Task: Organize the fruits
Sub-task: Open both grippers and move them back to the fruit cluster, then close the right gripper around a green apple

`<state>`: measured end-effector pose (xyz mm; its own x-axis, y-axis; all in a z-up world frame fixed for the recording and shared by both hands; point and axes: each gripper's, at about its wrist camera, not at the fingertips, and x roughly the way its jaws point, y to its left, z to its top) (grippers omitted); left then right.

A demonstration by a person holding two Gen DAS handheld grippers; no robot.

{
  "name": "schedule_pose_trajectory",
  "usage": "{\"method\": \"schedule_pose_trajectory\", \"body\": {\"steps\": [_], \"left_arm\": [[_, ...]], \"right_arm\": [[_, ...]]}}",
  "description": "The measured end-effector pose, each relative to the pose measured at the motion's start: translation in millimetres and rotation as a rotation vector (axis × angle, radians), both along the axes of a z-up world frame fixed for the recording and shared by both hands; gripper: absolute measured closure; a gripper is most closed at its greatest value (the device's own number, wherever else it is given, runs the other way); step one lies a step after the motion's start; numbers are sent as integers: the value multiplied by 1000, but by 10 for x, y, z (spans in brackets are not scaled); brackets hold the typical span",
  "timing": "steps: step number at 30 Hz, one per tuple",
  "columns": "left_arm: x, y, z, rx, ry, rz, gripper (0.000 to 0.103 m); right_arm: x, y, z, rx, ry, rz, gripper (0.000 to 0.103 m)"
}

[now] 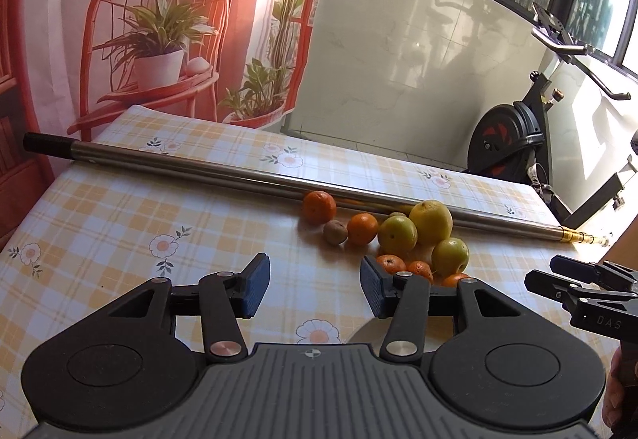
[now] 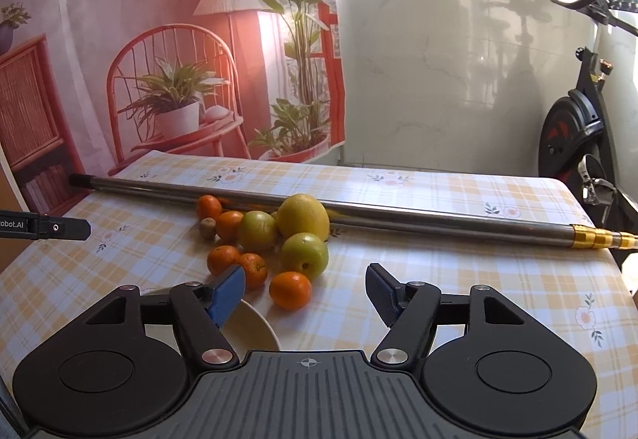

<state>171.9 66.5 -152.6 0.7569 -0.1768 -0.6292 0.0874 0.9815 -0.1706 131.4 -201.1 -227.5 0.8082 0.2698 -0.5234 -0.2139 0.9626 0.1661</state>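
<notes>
A loose heap of fruit lies on the checked tablecloth (image 2: 458,279): a big yellow citrus (image 2: 302,217) (image 1: 430,221), two green apples (image 2: 305,253) (image 2: 257,229), several small oranges such as the near one (image 2: 290,289), and a brown kiwi (image 2: 207,227) (image 1: 335,232). My right gripper (image 2: 305,293) is open and empty, just short of the near orange. My left gripper (image 1: 315,289) is open and empty, left of and before the heap. A white bowl (image 2: 255,327) sits under my right gripper's left finger.
A long metal pole (image 2: 359,213) (image 1: 239,172) lies across the table behind the fruit, touching the heap. An exercise bike (image 2: 578,144) stands beyond the table's right edge. The right gripper shows at the right edge of the left wrist view (image 1: 582,287).
</notes>
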Motion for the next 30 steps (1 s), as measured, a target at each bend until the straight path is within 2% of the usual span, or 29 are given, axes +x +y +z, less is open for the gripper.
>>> {"method": "schedule_pose_trajectory", "body": {"steps": [7, 18, 25, 30], "left_arm": [[180, -108, -38, 74, 7, -5, 45], [490, -164, -142, 53, 51, -16, 45], [606, -258, -220, 84, 66, -49, 45], [668, -277, -283, 57, 90, -66, 45]], "right_arm": [[417, 58, -138, 0, 21, 68, 46], [1061, 151, -493, 73, 125, 82, 51], [1271, 178, -648, 134, 181, 58, 55], [1307, 147, -730, 159, 204, 56, 58]]}}
